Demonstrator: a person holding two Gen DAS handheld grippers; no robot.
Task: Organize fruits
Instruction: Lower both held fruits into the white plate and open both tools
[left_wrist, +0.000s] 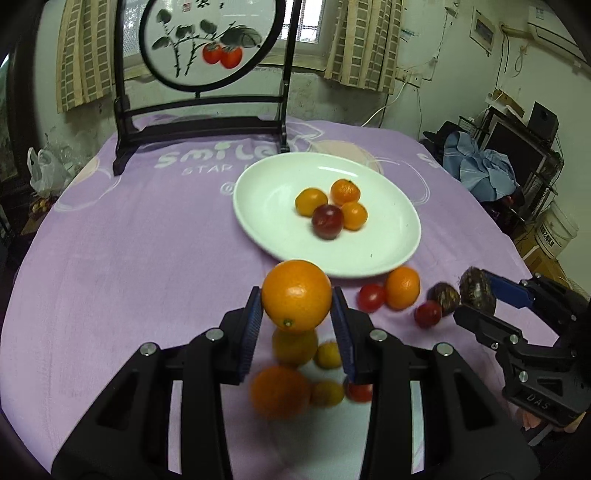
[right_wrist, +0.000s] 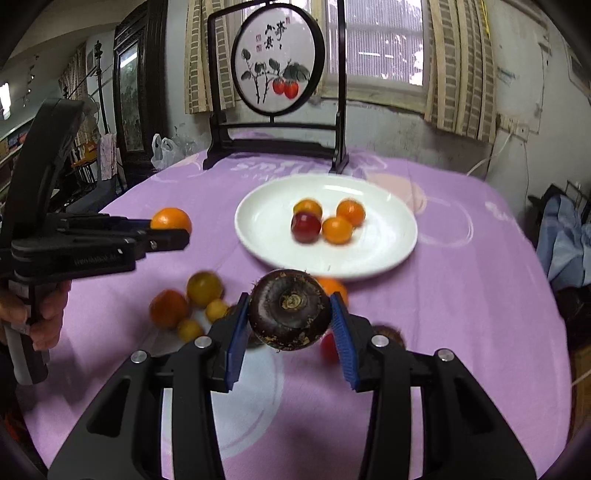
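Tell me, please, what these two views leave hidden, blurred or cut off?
- Left wrist view: fruits below the orange held by the left gripper are blurred and partly covered.
- Right wrist view: a red fruit is mostly hidden behind the right gripper and its dark fruit.
- The plate fruits are motion-blurred.

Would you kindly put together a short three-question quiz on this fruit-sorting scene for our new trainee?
1. True or false: the left gripper is shut on an orange.
2. How many fruits lie on the white plate?
3. What does the right gripper hold? A) a red tomato B) a dark brown water chestnut C) nothing

Key: 1. true; 2. four, three small oranges and one dark red fruit; 3. B
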